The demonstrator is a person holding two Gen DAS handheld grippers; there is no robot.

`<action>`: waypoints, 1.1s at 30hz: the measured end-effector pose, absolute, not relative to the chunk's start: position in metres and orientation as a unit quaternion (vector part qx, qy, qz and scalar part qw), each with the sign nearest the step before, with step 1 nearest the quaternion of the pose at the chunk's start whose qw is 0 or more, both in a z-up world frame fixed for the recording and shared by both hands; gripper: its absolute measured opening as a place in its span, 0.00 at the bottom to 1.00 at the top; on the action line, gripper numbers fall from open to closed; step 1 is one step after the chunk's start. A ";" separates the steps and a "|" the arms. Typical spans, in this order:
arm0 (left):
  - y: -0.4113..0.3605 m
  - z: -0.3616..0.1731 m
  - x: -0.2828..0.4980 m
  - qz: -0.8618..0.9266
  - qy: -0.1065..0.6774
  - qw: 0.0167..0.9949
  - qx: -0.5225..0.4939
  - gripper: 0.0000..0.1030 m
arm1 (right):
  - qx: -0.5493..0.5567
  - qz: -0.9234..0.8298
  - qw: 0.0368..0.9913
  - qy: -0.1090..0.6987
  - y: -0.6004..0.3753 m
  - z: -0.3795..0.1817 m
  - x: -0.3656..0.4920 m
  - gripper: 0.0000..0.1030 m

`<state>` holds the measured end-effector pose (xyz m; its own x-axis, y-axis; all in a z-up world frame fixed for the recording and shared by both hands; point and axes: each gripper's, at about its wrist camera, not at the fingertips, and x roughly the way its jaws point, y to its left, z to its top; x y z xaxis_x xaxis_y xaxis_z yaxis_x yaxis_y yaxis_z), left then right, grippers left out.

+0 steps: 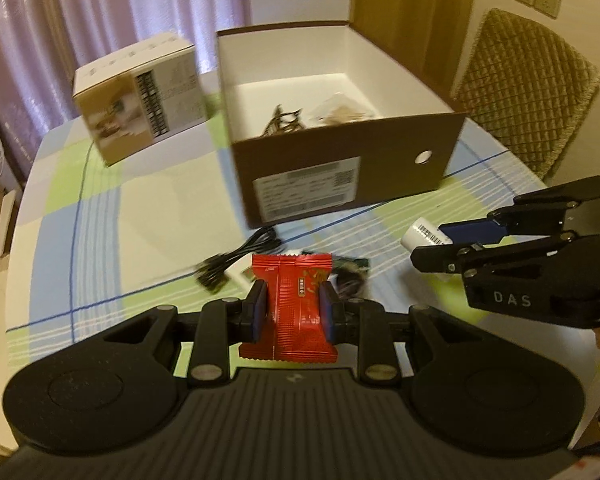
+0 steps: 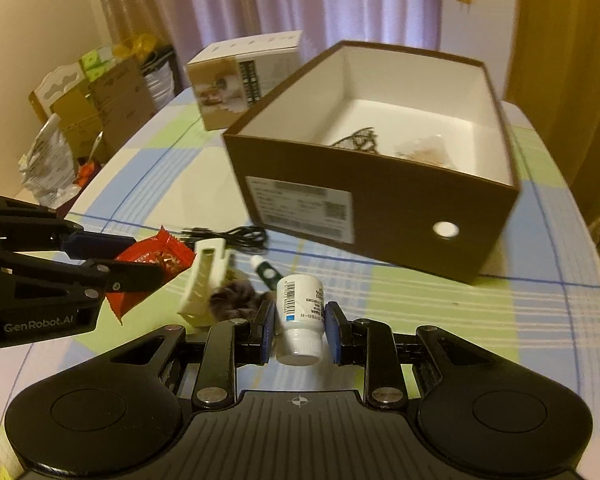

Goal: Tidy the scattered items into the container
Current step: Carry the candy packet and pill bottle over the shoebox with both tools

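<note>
My left gripper (image 1: 293,308) has its jaws clenched on a red packet (image 1: 296,304), held above the counter (image 1: 112,216) near the clutter. My right gripper (image 2: 299,330) grips a white bottle (image 2: 302,316), cap toward the camera. The brown box (image 1: 340,168) stands open just beyond, with a dark tangle and a pale wrapper on its floor. Between me and the box lie a black cable (image 1: 240,258), a cream clip (image 2: 206,284), a dark furry item (image 2: 234,300) and a green-and-white tube (image 2: 266,270). A printed carton (image 1: 140,96) stands far left.
</note>
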<state>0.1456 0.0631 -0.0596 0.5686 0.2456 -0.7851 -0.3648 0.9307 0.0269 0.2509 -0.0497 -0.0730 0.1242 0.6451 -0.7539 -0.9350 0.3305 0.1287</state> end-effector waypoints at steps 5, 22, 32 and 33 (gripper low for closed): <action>0.049 -0.053 0.164 0.155 0.424 0.890 -0.062 0.22 | -0.179 0.537 0.735 0.373 -0.066 -0.063 0.265 0.23; 0.044 -0.013 0.219 0.129 0.379 0.915 -0.039 0.22 | -0.123 0.540 0.759 0.343 -0.067 -0.013 0.318 0.23; 0.069 0.002 0.268 0.131 0.360 0.923 -0.023 0.22 | -0.116 0.548 0.762 0.326 -0.026 0.001 0.354 0.23; 0.073 0.002 0.274 0.130 0.360 0.923 -0.025 0.22 | -0.118 0.548 0.762 0.324 -0.020 0.001 0.358 0.23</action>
